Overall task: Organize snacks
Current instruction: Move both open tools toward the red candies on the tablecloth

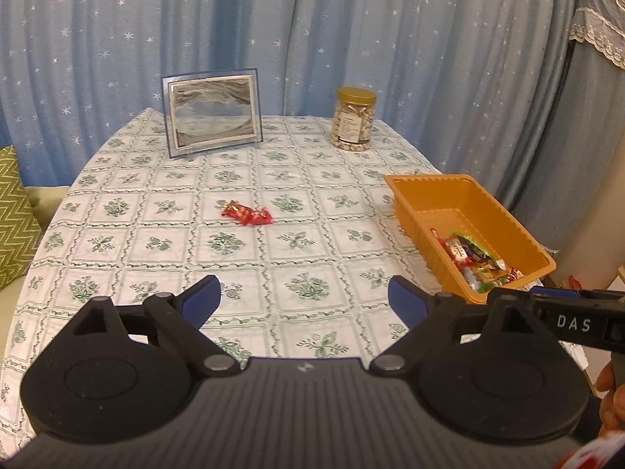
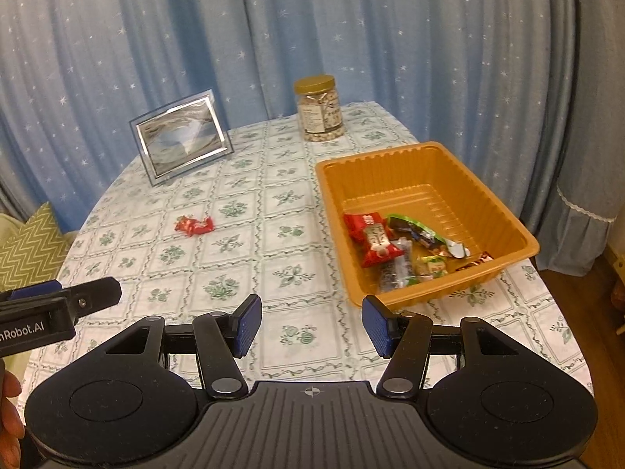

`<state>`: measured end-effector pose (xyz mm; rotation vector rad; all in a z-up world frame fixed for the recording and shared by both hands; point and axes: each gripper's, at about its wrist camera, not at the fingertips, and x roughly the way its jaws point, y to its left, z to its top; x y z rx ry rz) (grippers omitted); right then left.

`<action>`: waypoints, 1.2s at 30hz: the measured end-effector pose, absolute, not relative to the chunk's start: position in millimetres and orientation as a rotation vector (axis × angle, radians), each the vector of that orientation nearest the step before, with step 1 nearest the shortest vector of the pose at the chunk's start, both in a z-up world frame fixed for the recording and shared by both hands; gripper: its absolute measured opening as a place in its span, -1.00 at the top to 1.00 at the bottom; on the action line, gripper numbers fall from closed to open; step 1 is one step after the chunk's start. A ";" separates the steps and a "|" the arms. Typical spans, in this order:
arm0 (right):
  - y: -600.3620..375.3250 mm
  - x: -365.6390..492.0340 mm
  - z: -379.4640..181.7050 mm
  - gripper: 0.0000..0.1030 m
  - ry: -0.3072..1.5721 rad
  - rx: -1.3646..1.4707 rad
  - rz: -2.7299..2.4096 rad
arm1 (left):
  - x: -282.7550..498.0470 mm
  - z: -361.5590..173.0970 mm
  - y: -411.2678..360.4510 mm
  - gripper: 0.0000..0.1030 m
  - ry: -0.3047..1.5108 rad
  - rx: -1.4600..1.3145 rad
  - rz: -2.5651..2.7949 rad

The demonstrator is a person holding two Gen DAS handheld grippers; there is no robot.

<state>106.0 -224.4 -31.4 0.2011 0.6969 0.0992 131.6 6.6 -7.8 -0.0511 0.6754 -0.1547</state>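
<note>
One red snack packet point(image 1: 247, 214) point(image 2: 194, 225) lies alone on the floral tablecloth, mid-table. An orange plastic tray point(image 1: 414, 189) point(image 2: 390, 164) at the right holds several wrapped snacks point(image 1: 474, 258) point(image 2: 394, 246) piled in its near end. My left gripper point(image 1: 304, 299) hovers over the near part of the table, well short of the red packet, open wide with nothing between its blue pads. My right gripper point(image 2: 311, 324) hangs just before the tray's near left corner, open and empty. Each gripper's side shows at the edge of the other's view.
A framed picture point(image 1: 213, 113) point(image 2: 181, 136) stands at the back left and a gold-lidded jar of nuts point(image 1: 353, 119) point(image 2: 319, 109) at the back. Blue star curtains hang behind. A zigzag cushion point(image 1: 15, 211) sits left of the table point(image 1: 312, 179).
</note>
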 end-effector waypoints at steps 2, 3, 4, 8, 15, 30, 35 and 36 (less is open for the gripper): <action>-221.3 108.0 -32.2 -0.11 0.699 0.200 0.106 | 131.9 -8.0 10.7 -0.78 0.674 -0.052 -0.146; -219.8 109.0 -32.6 -0.11 0.700 0.199 0.109 | 132.2 -8.3 13.0 -0.78 0.675 -0.054 -0.142; -218.0 110.1 -32.9 -0.11 0.701 0.196 0.112 | 132.7 -8.5 15.1 -0.78 0.676 -0.056 -0.138; -210.3 116.3 -34.3 -0.11 0.703 0.186 0.128 | 136.7 -9.3 24.5 -0.78 0.676 -0.058 -0.121; -191.9 134.9 -38.2 -0.11 0.708 0.171 0.162 | 150.7 -11.2 40.9 -0.78 0.676 -0.066 -0.093; -151.0 208.9 -62.0 -0.11 0.725 0.149 0.232 | 216.2 -43.3 81.2 -0.78 0.703 -0.094 -0.030; -132.2 245.9 -74.7 -0.11 0.720 0.138 0.267 | 246.7 -61.6 95.4 -0.78 0.712 -0.090 -0.013; -128.4 253.8 -77.8 -0.11 0.718 0.137 0.273 | 252.2 -65.0 97.9 -0.78 0.712 -0.091 -0.012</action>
